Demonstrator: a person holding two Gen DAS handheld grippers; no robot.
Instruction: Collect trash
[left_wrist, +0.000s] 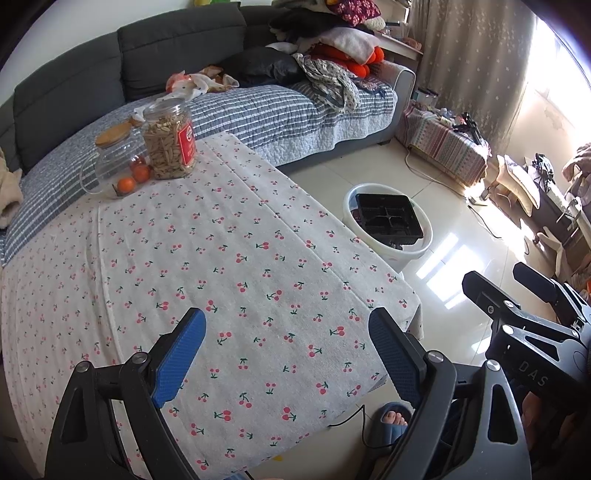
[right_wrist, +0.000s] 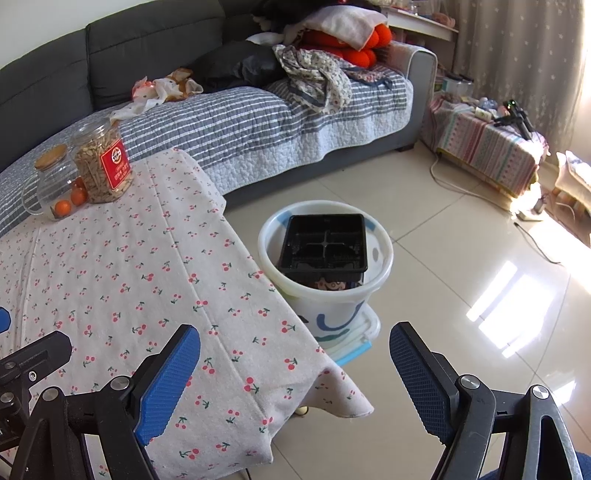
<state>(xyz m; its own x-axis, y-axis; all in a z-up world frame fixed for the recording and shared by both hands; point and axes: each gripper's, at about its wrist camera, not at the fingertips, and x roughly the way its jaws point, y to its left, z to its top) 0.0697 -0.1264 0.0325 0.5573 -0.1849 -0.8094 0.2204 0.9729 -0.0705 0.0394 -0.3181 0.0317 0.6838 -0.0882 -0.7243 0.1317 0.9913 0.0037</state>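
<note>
From the left wrist camera, the left gripper (left_wrist: 286, 332) hangs over a table covered with a white cloth printed with small red cherries (left_wrist: 221, 258). Its two blue-padded fingers (left_wrist: 181, 358) stand wide apart with nothing between them but the cloth below. At the far corner of the table stand a clear plastic jar with a red label, filled with pale seeds (left_wrist: 170, 144), and just beside it a clear glass pot with a wooden lid (left_wrist: 110, 162), with small oranges showing in and behind it. Beyond the table's right edge, on the glossy tiled floor (left_wrist: 461, 258), stands a round white plastic bin (left_wrist: 388, 232); a black square plastic food tray with four compartments (left_wrist: 389, 216) lies tilted across its mouth. The right gripper (left_wrist: 517, 295) shows at the right edge as black arms over the floor. A toe in a blue slipper (left_wrist: 393, 419) peeks out below the table's near edge. A dark grey sofa with a blue-and-white striped quilt (left_wrist: 258, 110) runs behind the table, piled with clothes.

From the right wrist camera, the right gripper (right_wrist: 295, 369) also has its blue pads spread wide and empty, hanging above the table's corner and the floor. The white bin (right_wrist: 325, 295), marked with blue shapes, stands just beside the draped cloth (right_wrist: 129, 277), the black tray (right_wrist: 325, 243) resting in its opening over other rubbish. Jar (right_wrist: 105, 166) and glass pot (right_wrist: 51, 184) stand at the far left corner.
</note>
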